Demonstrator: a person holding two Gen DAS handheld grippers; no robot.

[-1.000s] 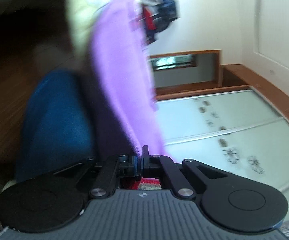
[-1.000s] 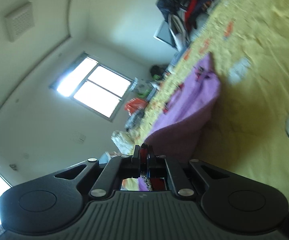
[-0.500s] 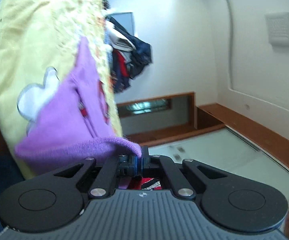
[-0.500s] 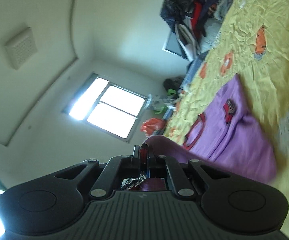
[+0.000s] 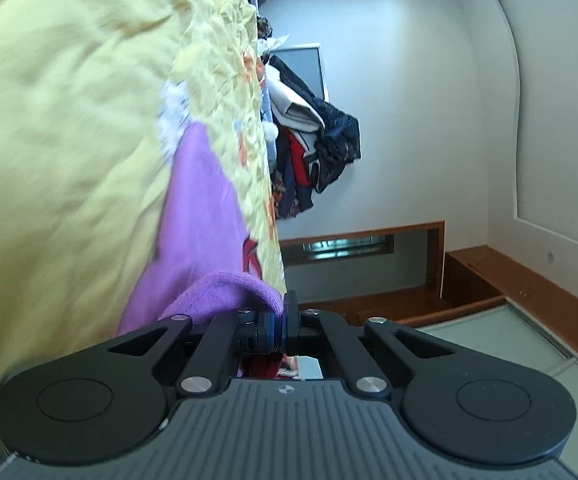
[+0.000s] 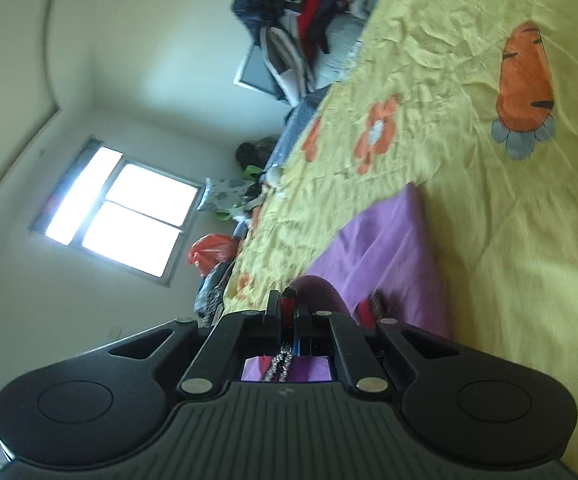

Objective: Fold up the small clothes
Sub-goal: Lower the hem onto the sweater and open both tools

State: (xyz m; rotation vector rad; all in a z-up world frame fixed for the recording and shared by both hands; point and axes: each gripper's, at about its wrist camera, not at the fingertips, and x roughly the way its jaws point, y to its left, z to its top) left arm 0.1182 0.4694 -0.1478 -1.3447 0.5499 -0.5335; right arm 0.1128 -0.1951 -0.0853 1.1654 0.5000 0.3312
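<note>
Pinching a fold of the purple top (image 5: 205, 216), the left gripper (image 5: 280, 316) has its jaws pressed together on the cloth, which bunches into a rounded hump right at the fingertips. From there the top stretches away flat over the yellow quilt (image 5: 69, 120), with a bit of red trim showing near its edge.

The right gripper (image 6: 287, 308) is likewise clamped on the same top (image 6: 389, 252), its jaws closed on a dark red-edged part of the fabric; a curl of purple rises just beside the tips. A red patch on the cloth lies close to the right of the jaws. Beyond, the top lies spread on the quilt (image 6: 469, 60), near orange flower prints and an orange carrot print (image 6: 525, 80).

Both views are tilted sideways. At the far end of the bed a heap of dark clothes (image 6: 301, 12) sits against the wall, and a bright window (image 6: 121, 208) shows in the right view.
</note>
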